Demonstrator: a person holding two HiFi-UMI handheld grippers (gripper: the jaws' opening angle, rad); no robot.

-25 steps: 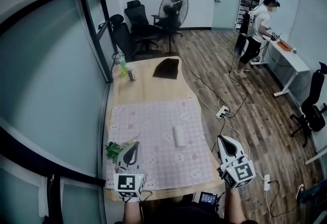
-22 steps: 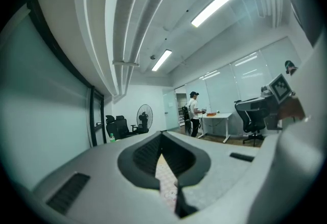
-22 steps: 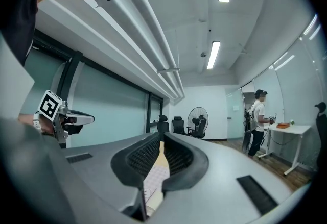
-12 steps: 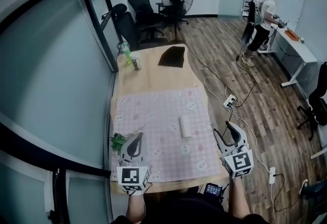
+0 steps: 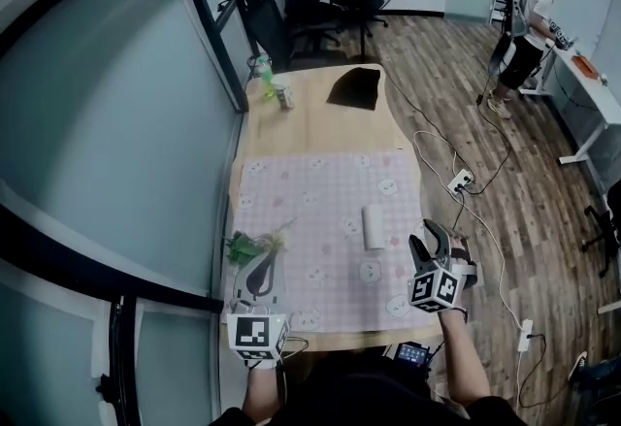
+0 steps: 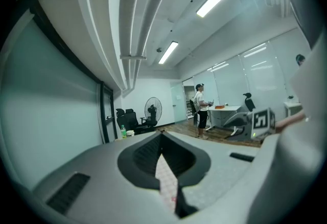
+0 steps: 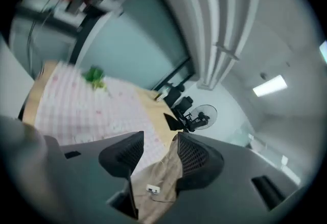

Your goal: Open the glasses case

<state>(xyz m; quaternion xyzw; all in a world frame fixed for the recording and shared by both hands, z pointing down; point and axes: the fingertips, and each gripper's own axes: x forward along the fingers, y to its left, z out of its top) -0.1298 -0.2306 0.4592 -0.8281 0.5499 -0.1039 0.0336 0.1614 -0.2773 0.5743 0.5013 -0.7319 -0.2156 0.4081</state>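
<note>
The white glasses case (image 5: 373,227) lies shut on the pink checked cloth (image 5: 320,191), right of the middle. My right gripper (image 5: 430,238) hovers at the table's right edge, just right of and nearer than the case, apart from it. Its jaws stand open with nothing between them; the right gripper view shows only floor through the gap of the right gripper (image 7: 159,139). My left gripper (image 5: 264,259) is over the cloth's near left part, far from the case, its tips together and empty. In its own view the left gripper (image 6: 161,132) points level across the room.
A green leafy thing (image 5: 250,245) lies by the left gripper. A black pouch (image 5: 354,87), a bottle (image 5: 260,73) and a can (image 5: 283,97) sit at the table's far end. A power strip (image 5: 456,183) and cables lie on the floor at right. A person (image 5: 532,36) stands far off.
My right gripper has come down and rolled, and now sits lower beside the table's right edge. The left gripper has shifted a little. The head view has swung, so the table sits further right.
</note>
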